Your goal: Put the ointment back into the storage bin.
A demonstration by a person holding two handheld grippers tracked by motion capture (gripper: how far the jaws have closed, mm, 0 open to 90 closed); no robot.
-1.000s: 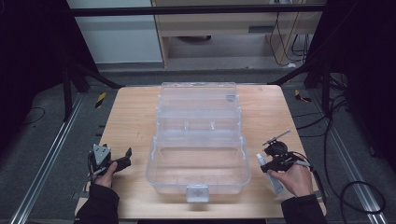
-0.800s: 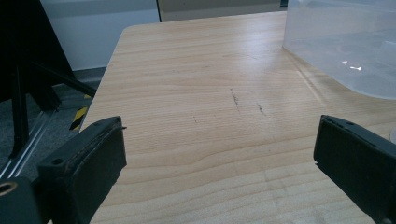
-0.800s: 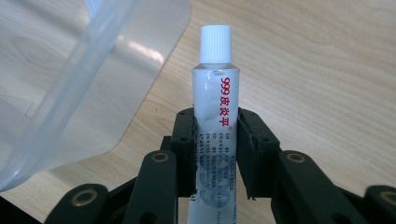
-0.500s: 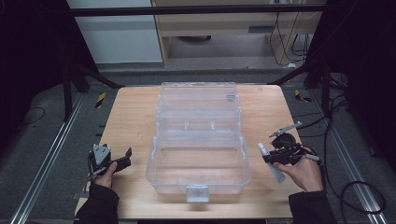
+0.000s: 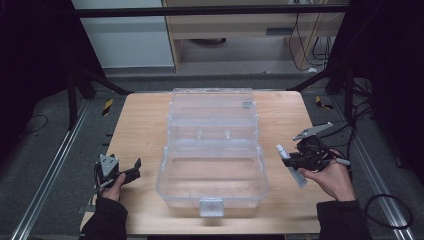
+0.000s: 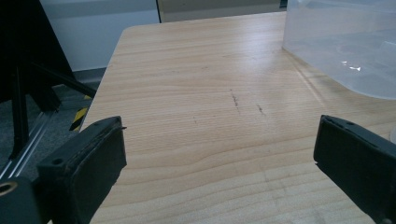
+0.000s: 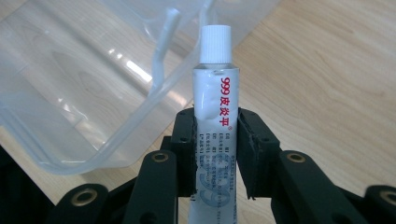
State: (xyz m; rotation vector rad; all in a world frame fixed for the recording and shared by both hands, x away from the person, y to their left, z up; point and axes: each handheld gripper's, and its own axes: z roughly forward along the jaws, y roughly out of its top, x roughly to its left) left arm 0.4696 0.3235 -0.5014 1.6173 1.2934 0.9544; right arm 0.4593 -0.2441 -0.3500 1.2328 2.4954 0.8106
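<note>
Tube (image 7: 215, 116), one in number, white-capped and printed "999" in red with Chinese characters, is clamped upright between the pads of the right claw (image 7: 215, 149), just beside the rim of one clear plastic box (image 5: 212, 165) on the table (image 5: 140, 130). The left claw (image 6: 219, 158) is seen wide open, nothing held.

A wooden table (image 5: 140, 125) stands beside a black-and-yellow striped marker (image 5: 107, 106).

The room around the bench (image 5: 140, 130) is dark, soft light from above makes the wood bright, the clear box (image 7: 93, 93) shines with white glare, and the close black jaws look blurry.
</note>
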